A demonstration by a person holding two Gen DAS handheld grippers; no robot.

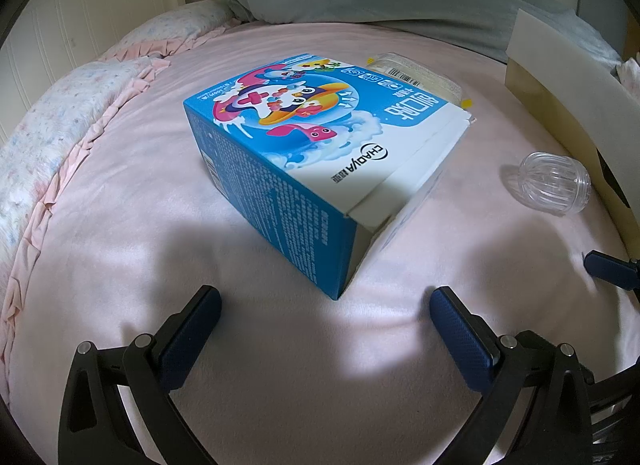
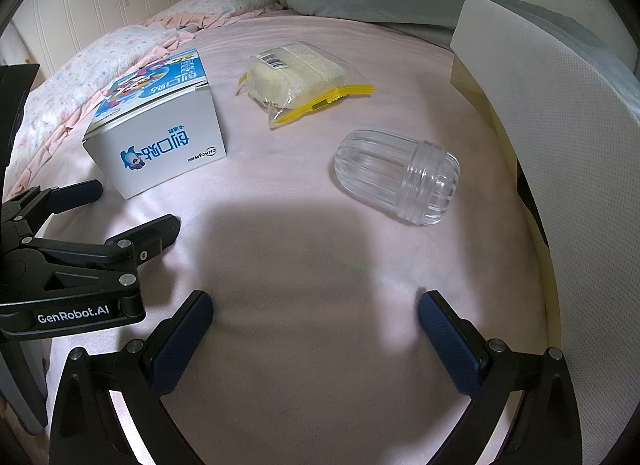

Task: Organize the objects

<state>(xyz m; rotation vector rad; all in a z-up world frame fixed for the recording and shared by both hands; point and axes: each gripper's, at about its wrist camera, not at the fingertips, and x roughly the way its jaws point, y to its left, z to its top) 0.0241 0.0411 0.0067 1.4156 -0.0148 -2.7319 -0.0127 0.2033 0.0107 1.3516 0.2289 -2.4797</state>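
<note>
Blue carton (image 1: 320, 153) sits mid-frame on the pink bed (image 1: 120, 225), snack packet (image 2: 300, 81) and clear jar (image 2: 396, 181) loose nearby. Nothing sorted yet. Left gripper (image 1: 325, 313) and right gripper (image 2: 315, 313): fingers spread, empty.

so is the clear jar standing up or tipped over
Tipped over: the clear jar lies on its side on the pink bedspread, ribbed wall down.

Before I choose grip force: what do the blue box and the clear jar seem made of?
Blue box: looks like glossy printed cardboard, with white raw edges at its torn flap. Clear jar: ribbed and see-through, probably hard plastic, though glass can't be ruled out.
</note>
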